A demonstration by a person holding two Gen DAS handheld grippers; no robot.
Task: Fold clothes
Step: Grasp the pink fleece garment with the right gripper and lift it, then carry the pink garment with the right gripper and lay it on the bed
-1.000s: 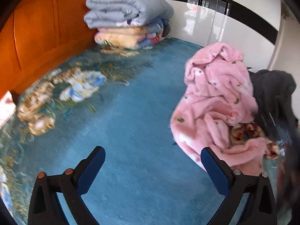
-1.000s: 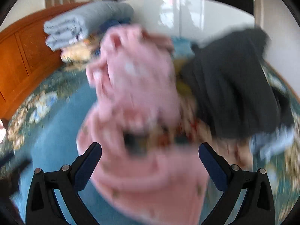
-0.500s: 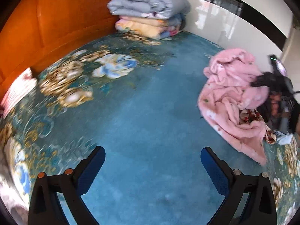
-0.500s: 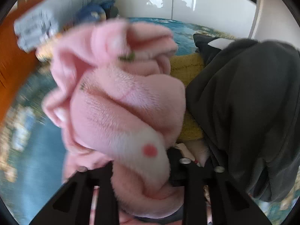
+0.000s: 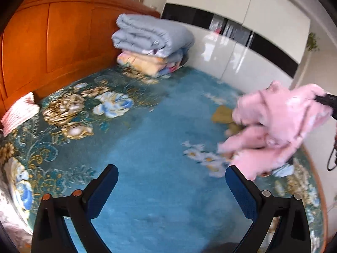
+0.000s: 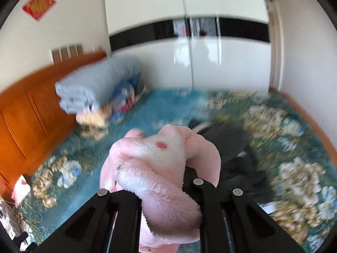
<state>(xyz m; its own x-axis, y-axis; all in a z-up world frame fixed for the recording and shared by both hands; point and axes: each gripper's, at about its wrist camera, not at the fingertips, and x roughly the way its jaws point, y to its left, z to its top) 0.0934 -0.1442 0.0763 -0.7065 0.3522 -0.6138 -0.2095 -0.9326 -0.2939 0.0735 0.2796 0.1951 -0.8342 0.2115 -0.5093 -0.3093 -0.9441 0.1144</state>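
A fluffy pink garment (image 6: 160,164) is clamped in my right gripper (image 6: 166,191), which is shut on it and holds it above the bed. The same pink garment (image 5: 278,122) hangs blurred at the right of the left wrist view, with the right gripper's black body (image 5: 326,101) at its top edge. My left gripper (image 5: 171,187) is open and empty over the blue floral bedspread (image 5: 147,139), left of the garment. A dark grey garment (image 6: 238,154) lies on the bed behind the pink one.
A stack of folded quilts (image 5: 151,44) sits against the orange wooden headboard (image 5: 52,42). A white glossy wardrobe (image 5: 231,48) runs along the bed's far side. A yellow-brown cloth (image 5: 223,116) lies under the pink garment. A pink knitted item (image 5: 19,113) lies at far left.
My right gripper has lifted the pink garment off the pile and up above the bed. My left gripper stayed open and tilted up toward the headboard.
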